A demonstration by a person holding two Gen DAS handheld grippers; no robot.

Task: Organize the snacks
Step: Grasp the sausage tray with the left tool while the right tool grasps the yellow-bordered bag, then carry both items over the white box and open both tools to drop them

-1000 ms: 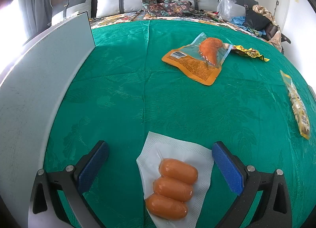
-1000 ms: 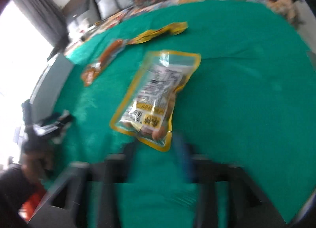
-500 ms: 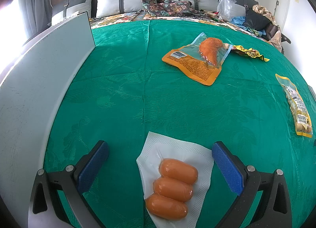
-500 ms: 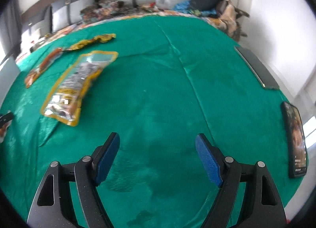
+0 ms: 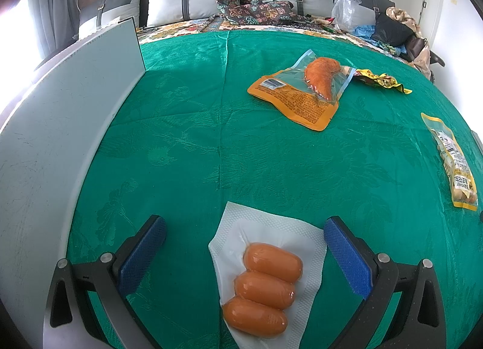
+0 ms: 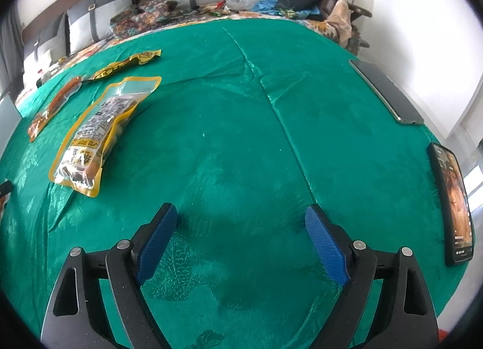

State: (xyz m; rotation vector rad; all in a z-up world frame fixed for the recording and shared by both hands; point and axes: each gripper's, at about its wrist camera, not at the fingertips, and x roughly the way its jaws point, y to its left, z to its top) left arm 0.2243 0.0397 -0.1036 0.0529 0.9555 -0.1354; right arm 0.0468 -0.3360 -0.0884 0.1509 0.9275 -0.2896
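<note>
A clear pack of three orange sausages [image 5: 265,282] lies on the green cloth between the fingers of my open left gripper [image 5: 244,243], untouched. An orange chicken-leg pack [image 5: 305,89] lies farther off, with a yellow wrapper [image 5: 380,81] behind it. A yellow-edged snack pack [image 5: 454,158] lies at the right; it also shows in the right wrist view [image 6: 102,134], left of my open, empty right gripper [image 6: 241,228]. The chicken-leg pack [image 6: 52,107] and yellow wrapper [image 6: 126,65] lie beyond it.
A grey upright board [image 5: 60,125] stands along the table's left side. Two phones [image 6: 385,92] [image 6: 452,201] lie at the table's right edge. A sofa with cushions, bags and clothes [image 5: 271,11] sits behind the table.
My right gripper has let go of the yellow-edged snack pack, which now lies on the cloth, and has swung right over bare cloth. The left gripper has not moved.
</note>
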